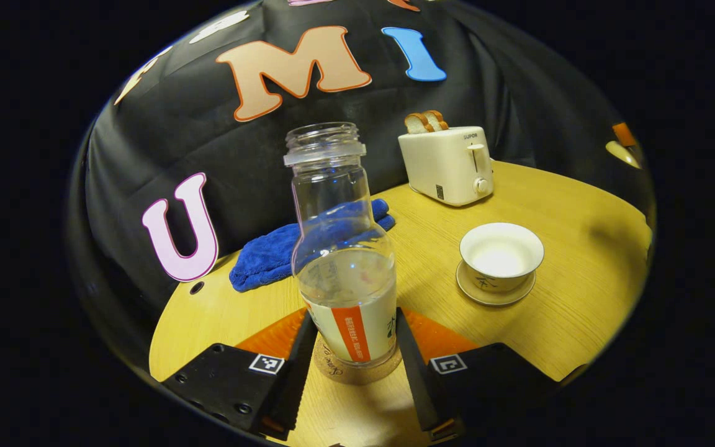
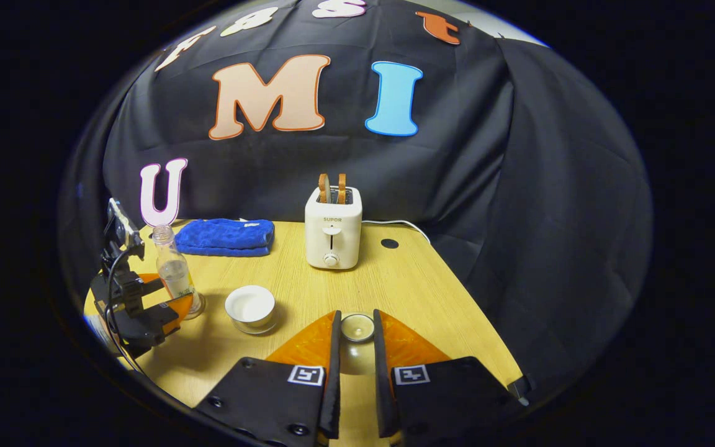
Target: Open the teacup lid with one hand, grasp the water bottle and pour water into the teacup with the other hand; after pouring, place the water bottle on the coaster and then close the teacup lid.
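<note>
The left hand-held gripper (image 1: 355, 366) is spread wide around the base of the water bottle (image 1: 343, 261), with small gaps on both sides, so it looks released, not squeezing. The bottle is parked upright on the cork coaster (image 1: 357, 370), uncapped, partly filled. So the bottle step seems done and the lid-closing part is what's left.

The right hand-held gripper (image 2: 355, 363) is held nearly closed with the teacup lid (image 2: 357, 327) just past its fingertips; whether it's actually pinched can't be told. The teacup (image 2: 250, 308) sits open on its saucer, water inside, left of that lid. Next, the lid needs to be carried over and lowered level onto the rim.

A toaster (image 2: 332, 236) and blue towel (image 2: 226, 236) are parked farther back on the bench (image 2: 419, 292), nothing blocking the path.
</note>
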Tool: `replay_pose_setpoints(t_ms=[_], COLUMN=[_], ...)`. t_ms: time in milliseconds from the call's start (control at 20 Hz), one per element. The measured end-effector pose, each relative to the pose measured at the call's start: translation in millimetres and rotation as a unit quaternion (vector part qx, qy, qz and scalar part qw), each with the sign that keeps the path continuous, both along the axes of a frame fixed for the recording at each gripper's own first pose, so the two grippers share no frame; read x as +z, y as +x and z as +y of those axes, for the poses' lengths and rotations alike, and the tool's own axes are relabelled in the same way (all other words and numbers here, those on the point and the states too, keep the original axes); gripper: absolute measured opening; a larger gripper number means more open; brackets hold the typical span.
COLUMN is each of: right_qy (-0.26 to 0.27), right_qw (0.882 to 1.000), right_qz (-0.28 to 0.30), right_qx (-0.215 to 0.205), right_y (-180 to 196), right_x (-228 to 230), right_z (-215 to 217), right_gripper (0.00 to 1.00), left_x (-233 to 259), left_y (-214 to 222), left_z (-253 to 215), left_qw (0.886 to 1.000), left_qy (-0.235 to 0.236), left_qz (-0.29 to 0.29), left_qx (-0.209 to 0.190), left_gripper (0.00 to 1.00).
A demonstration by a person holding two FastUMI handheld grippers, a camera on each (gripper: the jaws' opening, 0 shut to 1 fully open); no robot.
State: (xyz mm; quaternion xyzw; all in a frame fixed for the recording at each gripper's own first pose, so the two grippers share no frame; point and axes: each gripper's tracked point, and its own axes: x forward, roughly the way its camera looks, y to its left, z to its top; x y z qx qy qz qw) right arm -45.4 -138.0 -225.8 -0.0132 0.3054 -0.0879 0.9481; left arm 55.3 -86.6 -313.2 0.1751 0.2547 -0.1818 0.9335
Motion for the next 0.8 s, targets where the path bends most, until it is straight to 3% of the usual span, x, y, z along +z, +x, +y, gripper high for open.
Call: replay_pose_setpoints(t_ms=[200, 350, 800], right_qy=[0.008, 0.015, 0.031], right_qw=[1.000, 1.000, 0.999], right_qz=[-0.002, 0.001, 0.012], right_qx=[0.001, -0.002, -0.007], right_y=[0, -2, -14], right_x=[-3, -7, -24], right_z=[-5, -10, -18], right_gripper=[0.25, 0.25, 0.27], left_x=[8, 15, 10], left_y=[3, 8, 7], left_z=[5, 12, 13], left_qw=[0.999, 0.995, 0.970], left_qy=[0.037, 0.092, 0.226], left_qz=[-0.013, -0.035, -0.055], left_qx=[-0.003, -0.010, -0.069], left_gripper=[0.70, 0.70, 0.69])
